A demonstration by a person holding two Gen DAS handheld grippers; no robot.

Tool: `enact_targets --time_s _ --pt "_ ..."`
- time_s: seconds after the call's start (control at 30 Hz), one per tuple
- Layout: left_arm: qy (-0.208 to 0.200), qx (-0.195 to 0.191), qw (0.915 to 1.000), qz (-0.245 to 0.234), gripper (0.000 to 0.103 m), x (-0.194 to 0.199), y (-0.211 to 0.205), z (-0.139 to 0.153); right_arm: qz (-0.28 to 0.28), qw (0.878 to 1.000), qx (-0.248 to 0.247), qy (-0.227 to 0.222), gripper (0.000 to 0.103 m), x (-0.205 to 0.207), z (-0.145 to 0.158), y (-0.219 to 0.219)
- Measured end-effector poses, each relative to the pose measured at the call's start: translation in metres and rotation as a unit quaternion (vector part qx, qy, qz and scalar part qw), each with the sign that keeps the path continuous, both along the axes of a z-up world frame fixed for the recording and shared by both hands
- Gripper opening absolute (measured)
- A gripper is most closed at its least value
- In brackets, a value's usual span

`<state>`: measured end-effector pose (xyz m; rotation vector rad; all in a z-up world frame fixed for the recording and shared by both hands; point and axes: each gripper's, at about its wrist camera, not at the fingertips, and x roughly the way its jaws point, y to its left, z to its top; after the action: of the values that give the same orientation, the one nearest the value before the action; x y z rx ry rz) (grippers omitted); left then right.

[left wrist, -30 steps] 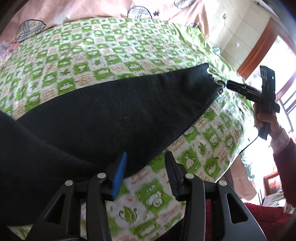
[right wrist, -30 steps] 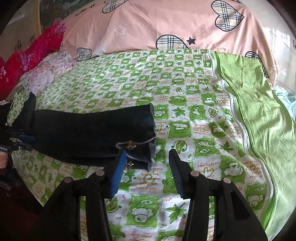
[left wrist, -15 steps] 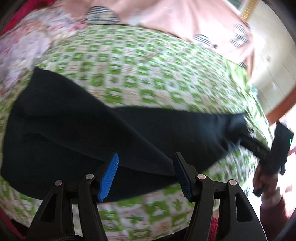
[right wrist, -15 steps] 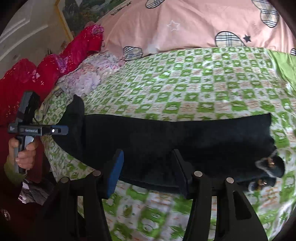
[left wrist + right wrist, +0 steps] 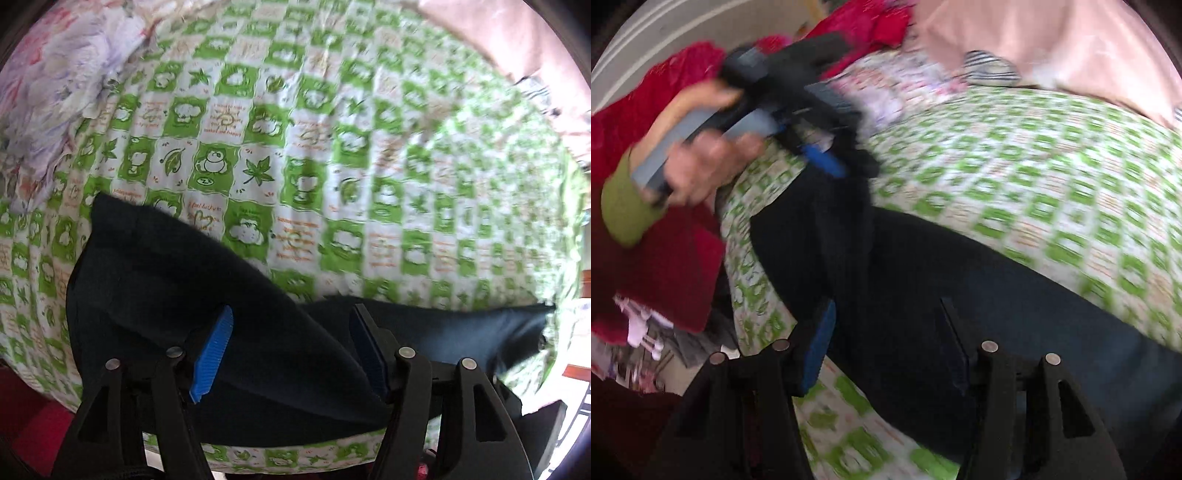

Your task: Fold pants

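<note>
My left gripper [image 5: 291, 350] stands with its jaws apart over the dark pants [image 5: 184, 295], pinching nothing; a raised fold of cloth passes between the blue pads [image 5: 212, 350] without being pressed. My right gripper [image 5: 886, 347] is opening, the pants under it, nothing gripped. They lie along the near edge of the green checked bedsheet [image 5: 332, 147], doubled over, I judge so the next fold can be laid. A second ago my left jaws were narrower and the right sat at the hem; now both hang over the middle.
</note>
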<state>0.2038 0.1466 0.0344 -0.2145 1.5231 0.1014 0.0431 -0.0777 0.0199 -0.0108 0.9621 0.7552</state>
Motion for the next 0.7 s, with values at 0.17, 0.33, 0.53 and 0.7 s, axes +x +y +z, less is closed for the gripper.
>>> enact_targets --time_s 0.17,0.33,0.53,0.7 --pt "0.02 0.035 0.999 -0.018 0.016 0.007 -0.004 -0.021 0.025 0.999 -0.026 0.013 0.057 0.014 -0.019 0.028" --pt "-0.053 0.025 0.9982 -0.014 0.005 -0.025 0.003 -0.005 0.024 0.999 -0.021 0.018 0.01 0.019 -0.026 0.028" --pt "-0.186 -0.052 0.9803 0.041 0.003 -0.104 0.033 0.037 0.043 0.999 -0.01 -0.029 0.007 0.0 0.004 0.034" --pt "-0.257 -0.088 0.957 0.102 0.003 -0.167 0.054 0.045 0.083 0.99 -0.07 -0.094 0.007 -0.026 0.017 0.054"
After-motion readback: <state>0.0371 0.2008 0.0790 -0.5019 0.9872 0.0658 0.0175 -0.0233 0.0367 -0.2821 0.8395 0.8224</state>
